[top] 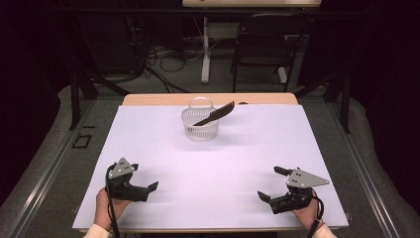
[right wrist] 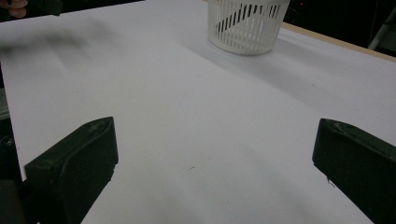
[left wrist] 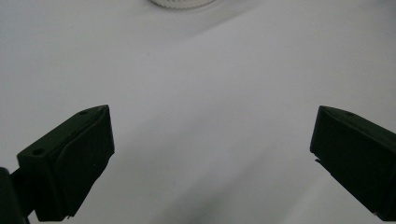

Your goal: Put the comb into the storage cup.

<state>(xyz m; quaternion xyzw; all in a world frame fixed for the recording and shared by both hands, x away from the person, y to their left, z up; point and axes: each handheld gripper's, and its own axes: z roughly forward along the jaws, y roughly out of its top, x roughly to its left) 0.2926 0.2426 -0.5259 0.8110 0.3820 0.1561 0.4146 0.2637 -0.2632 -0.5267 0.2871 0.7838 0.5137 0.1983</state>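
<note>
Table (top: 163,148) with white cover, dark room behind.
Both claws released near the front corners; basket (top: 200,130) holding a black comb (top: 218,113) sits by the far edge.

Surface (top: 213,163): wooden top covered by a white sheet, bare wood strip showing along the far edge. One white slotted basket (top: 200,130) stands upright on the sheet, near the far edge, about centred. A dark comb (top: 215,115) leans in it, its end sticking out over the rim to the right.
</note>
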